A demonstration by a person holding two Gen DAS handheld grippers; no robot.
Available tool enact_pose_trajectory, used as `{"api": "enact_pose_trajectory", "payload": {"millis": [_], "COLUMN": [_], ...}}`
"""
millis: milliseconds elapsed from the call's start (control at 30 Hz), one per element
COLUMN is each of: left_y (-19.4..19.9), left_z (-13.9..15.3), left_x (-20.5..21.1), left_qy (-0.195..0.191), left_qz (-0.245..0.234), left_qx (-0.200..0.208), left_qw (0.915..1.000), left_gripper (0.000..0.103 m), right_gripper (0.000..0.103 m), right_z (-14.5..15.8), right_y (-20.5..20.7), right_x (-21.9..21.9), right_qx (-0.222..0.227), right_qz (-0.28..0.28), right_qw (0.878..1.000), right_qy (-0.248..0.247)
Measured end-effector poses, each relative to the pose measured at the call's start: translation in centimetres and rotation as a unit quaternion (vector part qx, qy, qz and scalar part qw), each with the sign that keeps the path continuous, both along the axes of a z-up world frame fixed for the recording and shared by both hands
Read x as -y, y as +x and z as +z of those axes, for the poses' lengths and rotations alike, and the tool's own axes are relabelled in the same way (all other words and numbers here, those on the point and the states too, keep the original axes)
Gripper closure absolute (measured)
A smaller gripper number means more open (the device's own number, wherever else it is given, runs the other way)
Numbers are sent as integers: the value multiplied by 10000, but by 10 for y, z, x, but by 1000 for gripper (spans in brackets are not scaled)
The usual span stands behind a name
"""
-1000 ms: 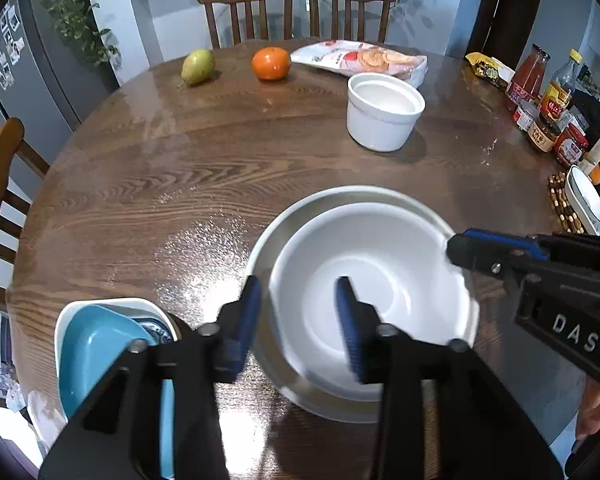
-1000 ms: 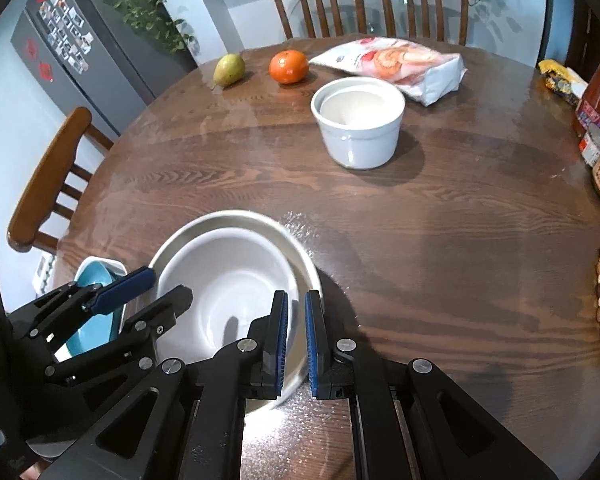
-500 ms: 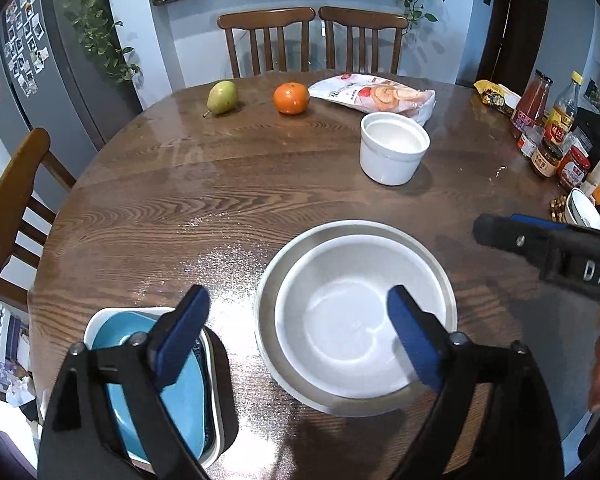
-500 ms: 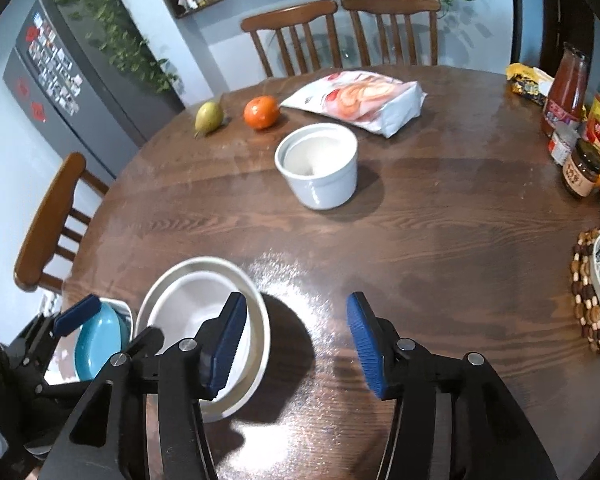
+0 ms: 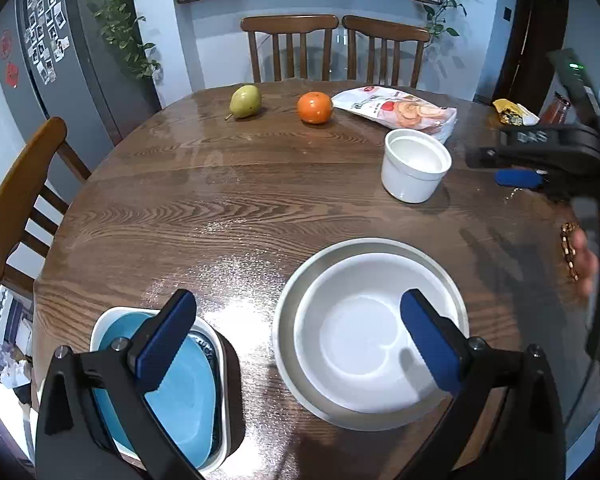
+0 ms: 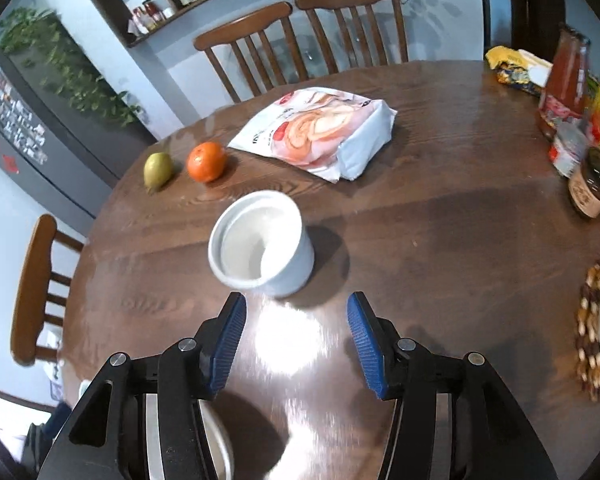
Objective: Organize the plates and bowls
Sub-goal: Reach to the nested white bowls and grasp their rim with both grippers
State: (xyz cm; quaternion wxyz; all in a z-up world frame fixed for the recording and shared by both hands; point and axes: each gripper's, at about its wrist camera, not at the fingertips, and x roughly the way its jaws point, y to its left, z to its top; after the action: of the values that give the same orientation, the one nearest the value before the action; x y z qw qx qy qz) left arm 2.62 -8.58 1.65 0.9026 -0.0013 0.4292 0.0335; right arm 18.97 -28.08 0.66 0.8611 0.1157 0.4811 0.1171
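A white bowl (image 5: 364,340) sits nested in a larger grey bowl (image 5: 290,300) near the table's front. To its left a blue dish (image 5: 188,396) lies in a white square dish (image 5: 220,344). My left gripper (image 5: 296,344) is open wide and empty, raised above these stacks. A small white deep bowl (image 5: 416,164) stands alone further back; it also shows in the right wrist view (image 6: 262,244). My right gripper (image 6: 296,336) is open and empty, just short of that bowl and above the table. It also shows at the right edge of the left wrist view (image 5: 516,178).
A pear (image 5: 245,101), an orange (image 5: 315,107) and a snack bag (image 5: 400,110) lie at the back of the round wooden table (image 5: 220,200). Bottles and jars (image 6: 580,128) and a beaded trivet (image 6: 592,320) stand at the right. Chairs ring the table.
Both grippers opened, let go of the nested bowls and rose. The right gripper moved away toward the small white deep bowl.
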Motion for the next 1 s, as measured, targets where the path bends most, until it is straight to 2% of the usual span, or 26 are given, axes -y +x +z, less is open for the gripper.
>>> {"api": "enact_pose_trajectory", "payload": {"millis": [133, 333, 400, 467, 533, 600, 767, 1000], "left_y": [2, 4, 3, 4, 4, 4, 2, -5], "left_z": [-2, -5, -6, -7, -7, -6, -2, 3], "left_x": [-4, -9, -12, -13, -12, -12, 0, 29], "left_qy": [10, 7, -16, -38, -75, -130, -226, -345], "left_qz": [77, 185, 215, 223, 211, 161, -140, -676], "left_qx": [-45, -90, -104, -114, -110, -107, -48, 13], "left_qw": [10000, 9998, 9997, 9997, 9997, 9997, 9996, 9971], "left_gripper": [1, 1, 1, 1, 1, 1, 1, 2], "right_gripper": [50, 50, 74, 82, 88, 93, 93, 93], "right_z": [-12, -34, -40, -40, -36, -35, -35, -40], "right_y": [28, 57, 60, 60, 58, 52, 21, -38], "right_x": [-5, -20, -26, -27, -27, -25, -6, 40], "right_qx": [-94, -408, -495, -477, -445, -455, -513, -691], "right_qz": [-176, -28, 104, 186, 212, 318, 518, 514], "right_qw": [9997, 9988, 9981, 9981, 9972, 9958, 9931, 9942], "right_qy": [-106, -277, -344, -345, -566, -725, -920, -650]}}
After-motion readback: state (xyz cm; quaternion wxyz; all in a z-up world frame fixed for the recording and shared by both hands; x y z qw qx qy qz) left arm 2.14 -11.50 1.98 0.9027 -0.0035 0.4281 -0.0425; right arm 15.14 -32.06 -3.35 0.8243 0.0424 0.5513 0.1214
